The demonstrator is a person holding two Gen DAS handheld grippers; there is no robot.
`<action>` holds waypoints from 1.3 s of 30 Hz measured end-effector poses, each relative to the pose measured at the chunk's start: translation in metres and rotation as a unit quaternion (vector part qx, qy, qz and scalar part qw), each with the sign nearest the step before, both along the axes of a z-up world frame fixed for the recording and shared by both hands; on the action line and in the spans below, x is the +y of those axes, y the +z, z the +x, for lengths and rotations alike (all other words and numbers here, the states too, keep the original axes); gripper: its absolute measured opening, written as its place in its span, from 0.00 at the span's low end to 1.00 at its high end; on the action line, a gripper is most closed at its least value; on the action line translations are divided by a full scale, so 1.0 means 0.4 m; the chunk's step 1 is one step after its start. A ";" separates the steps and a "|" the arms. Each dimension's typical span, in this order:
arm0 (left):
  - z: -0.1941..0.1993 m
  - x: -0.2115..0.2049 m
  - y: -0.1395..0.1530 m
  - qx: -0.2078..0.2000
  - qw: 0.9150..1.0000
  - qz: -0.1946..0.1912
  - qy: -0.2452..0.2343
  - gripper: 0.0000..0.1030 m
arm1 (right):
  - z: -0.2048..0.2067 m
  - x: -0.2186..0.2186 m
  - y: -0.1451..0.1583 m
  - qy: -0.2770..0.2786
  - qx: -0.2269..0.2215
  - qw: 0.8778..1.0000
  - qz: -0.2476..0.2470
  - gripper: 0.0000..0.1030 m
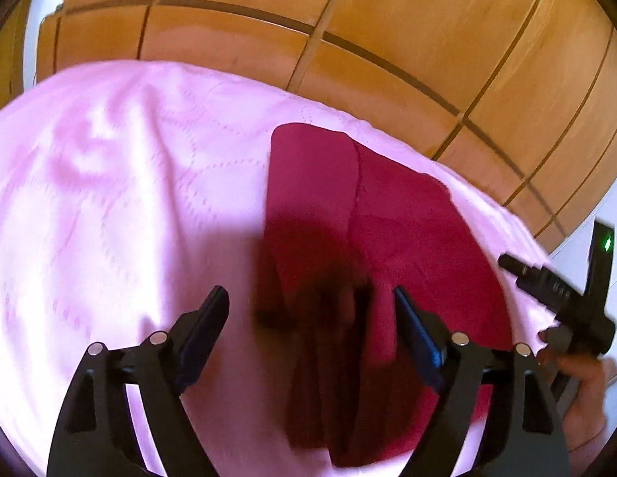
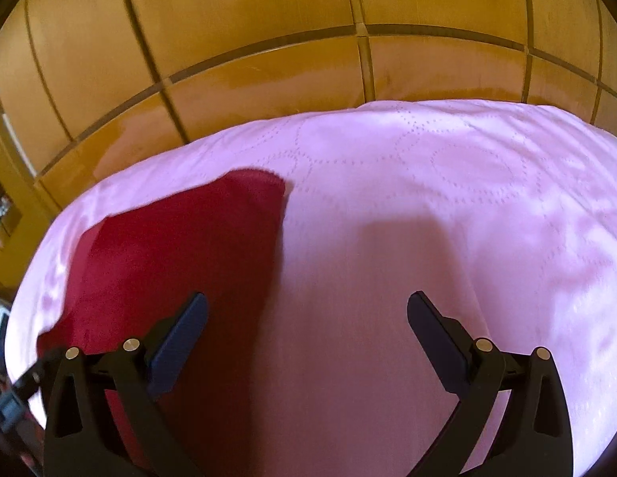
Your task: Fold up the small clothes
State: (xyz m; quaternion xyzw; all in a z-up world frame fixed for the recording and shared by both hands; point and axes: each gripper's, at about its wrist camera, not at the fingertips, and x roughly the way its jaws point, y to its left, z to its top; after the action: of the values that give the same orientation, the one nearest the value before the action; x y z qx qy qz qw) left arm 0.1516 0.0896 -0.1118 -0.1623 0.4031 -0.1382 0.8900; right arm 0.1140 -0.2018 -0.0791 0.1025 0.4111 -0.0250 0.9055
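A dark red garment [image 1: 392, 238] lies on a pink quilted bed cover [image 1: 121, 183], with one flap folded over its left part. My left gripper [image 1: 310, 306] is open and empty, hovering above the garment's near left edge. In the right wrist view the same red garment [image 2: 181, 246] lies at the left on the pink cover [image 2: 427, 198]. My right gripper [image 2: 306, 314] is open and empty above the cover, its left finger [image 2: 181, 334] over the garment's right part. The other hand-held gripper [image 1: 563, 294] shows at the right edge of the left wrist view.
A wooden wardrobe with panelled doors [image 1: 348, 39] stands right behind the bed's far edge, also in the right wrist view [image 2: 268, 39]. The pink cover stretches wide to the left of the garment in the left wrist view and to its right in the right wrist view.
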 end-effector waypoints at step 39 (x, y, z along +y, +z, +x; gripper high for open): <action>0.105 0.059 -0.038 0.084 0.986 -0.139 -0.039 0.82 | -0.101 -0.038 -0.050 0.030 0.029 0.970 0.240 0.94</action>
State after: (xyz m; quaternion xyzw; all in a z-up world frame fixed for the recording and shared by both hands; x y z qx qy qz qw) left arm 0.1937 0.1132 -0.1269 -0.2802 0.4594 -0.2132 0.8154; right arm 0.0735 -0.2170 -0.0991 0.3033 0.4339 0.0989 0.8426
